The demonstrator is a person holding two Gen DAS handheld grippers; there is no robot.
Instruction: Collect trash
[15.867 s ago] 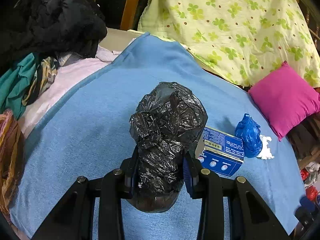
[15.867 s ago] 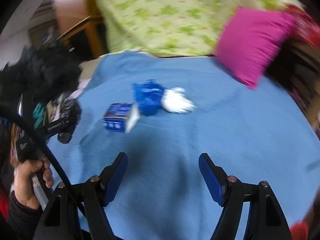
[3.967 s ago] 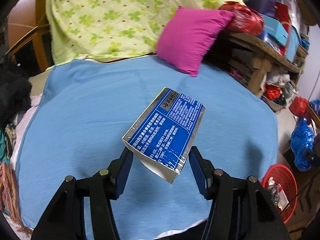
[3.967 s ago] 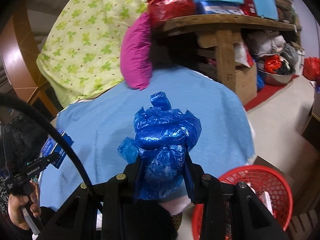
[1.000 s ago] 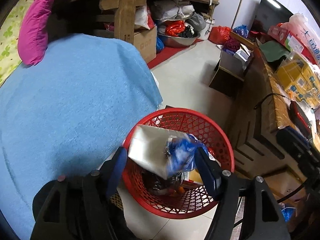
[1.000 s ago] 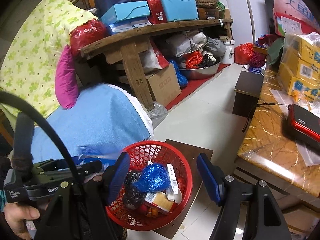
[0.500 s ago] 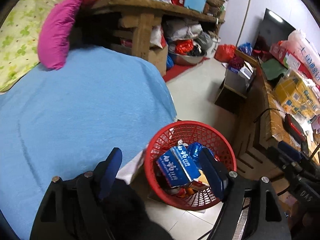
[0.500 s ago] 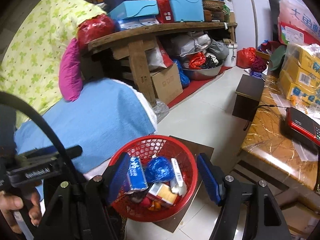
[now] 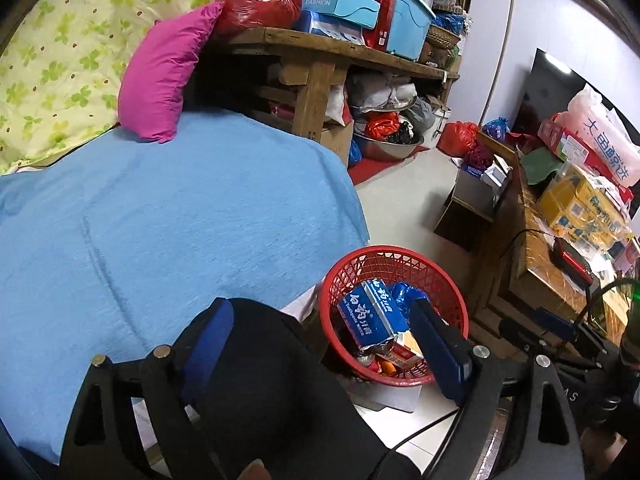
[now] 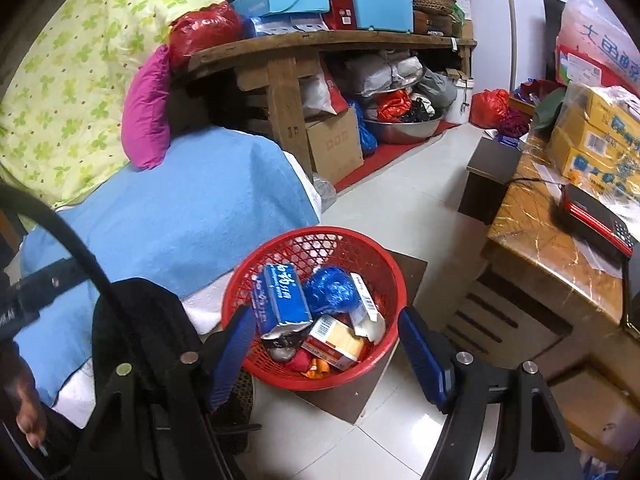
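A red mesh basket (image 10: 280,245) stands on the floor beside the bed and also shows in the left wrist view (image 9: 400,253). In it lie a blue and silver box (image 10: 280,296), a crumpled blue plastic bag (image 10: 330,290) and other packaging. The box (image 9: 368,316) and the bag (image 9: 402,294) show in the left wrist view too. My left gripper (image 9: 320,344) is open and empty, above the bed's edge and the basket. My right gripper (image 10: 326,344) is open and empty, above the basket's near rim.
The bed with a blue blanket (image 9: 160,220) is on the left, with a pink pillow (image 9: 160,80) and a green floral quilt (image 9: 52,52). A wooden shelf (image 10: 320,46) crowded with boxes is behind. A cluttered table (image 10: 552,216) stands on the right.
The blue and silver box has dropped out of my left gripper and settled in the basket. My left gripper has pulled back over the bed's edge. My right gripper has hardly moved.
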